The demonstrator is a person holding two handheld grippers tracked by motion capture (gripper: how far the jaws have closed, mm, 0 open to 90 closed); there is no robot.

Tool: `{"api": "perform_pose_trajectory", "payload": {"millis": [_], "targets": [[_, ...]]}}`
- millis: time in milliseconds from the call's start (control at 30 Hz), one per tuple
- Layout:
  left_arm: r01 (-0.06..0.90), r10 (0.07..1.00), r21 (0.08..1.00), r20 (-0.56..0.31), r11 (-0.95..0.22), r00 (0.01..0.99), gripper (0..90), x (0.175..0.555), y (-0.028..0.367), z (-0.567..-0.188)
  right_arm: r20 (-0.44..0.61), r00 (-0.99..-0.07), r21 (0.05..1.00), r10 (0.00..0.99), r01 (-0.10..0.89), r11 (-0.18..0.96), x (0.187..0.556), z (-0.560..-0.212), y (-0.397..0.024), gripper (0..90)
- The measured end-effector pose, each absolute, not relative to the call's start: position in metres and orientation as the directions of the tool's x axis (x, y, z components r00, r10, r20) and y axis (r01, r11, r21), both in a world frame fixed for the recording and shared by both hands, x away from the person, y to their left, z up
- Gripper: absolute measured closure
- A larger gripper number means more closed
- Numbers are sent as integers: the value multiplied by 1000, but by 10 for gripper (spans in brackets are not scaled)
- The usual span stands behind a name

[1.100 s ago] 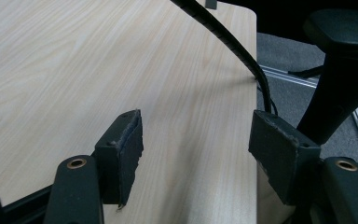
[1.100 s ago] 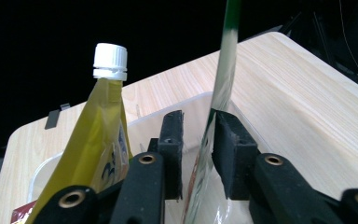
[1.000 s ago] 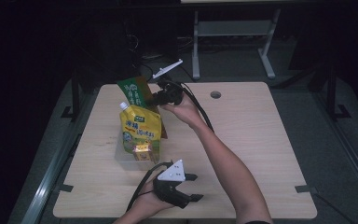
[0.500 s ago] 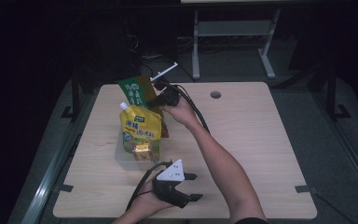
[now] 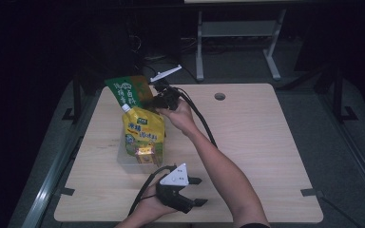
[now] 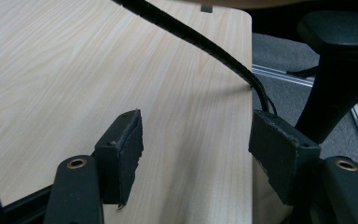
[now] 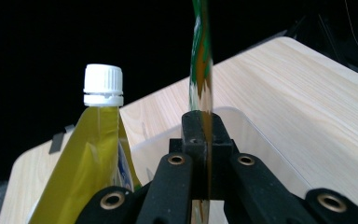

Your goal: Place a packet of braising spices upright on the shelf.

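From above, the right gripper (image 5: 158, 98) has just closed on a green packet (image 5: 129, 90) at the table's (image 5: 266, 142) far left, over a clear bin (image 5: 123, 159) holding a yellow pouch (image 5: 144, 135); the left gripper (image 5: 190, 192) rests near the front edge. Along the left gripper's jaws, they stand apart over bare wood. Along the right gripper's, the packet's thin edge (image 7: 200, 60) is clamped, beside the pouch's white cap (image 7: 103, 84)

pouch (image 5: 143, 135) in bin (image 5: 123, 159) | packet (image 5: 129, 90) behind pouch | bin left on table (image 5: 266, 142)
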State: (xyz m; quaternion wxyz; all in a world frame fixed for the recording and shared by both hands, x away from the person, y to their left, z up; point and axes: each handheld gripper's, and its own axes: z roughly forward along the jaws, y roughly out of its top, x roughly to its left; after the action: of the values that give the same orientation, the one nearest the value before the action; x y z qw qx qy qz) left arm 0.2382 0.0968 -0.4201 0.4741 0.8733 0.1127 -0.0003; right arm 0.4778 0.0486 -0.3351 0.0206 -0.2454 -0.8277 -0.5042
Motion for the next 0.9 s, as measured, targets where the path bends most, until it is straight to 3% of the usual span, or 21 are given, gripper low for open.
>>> {"api": "perform_pose_trajectory", "payload": {"millis": [467, 900], "targets": [[192, 196, 828, -101, -526, 975, 343, 240, 98, -419, 298, -870, 846, 393, 431, 313, 478, -368, 39, 897], [191, 199, 828, -98, -527, 975, 344, 240, 98, -419, 207, -908, 850, 363, 351, 393, 469, -370, 39, 896]]}}
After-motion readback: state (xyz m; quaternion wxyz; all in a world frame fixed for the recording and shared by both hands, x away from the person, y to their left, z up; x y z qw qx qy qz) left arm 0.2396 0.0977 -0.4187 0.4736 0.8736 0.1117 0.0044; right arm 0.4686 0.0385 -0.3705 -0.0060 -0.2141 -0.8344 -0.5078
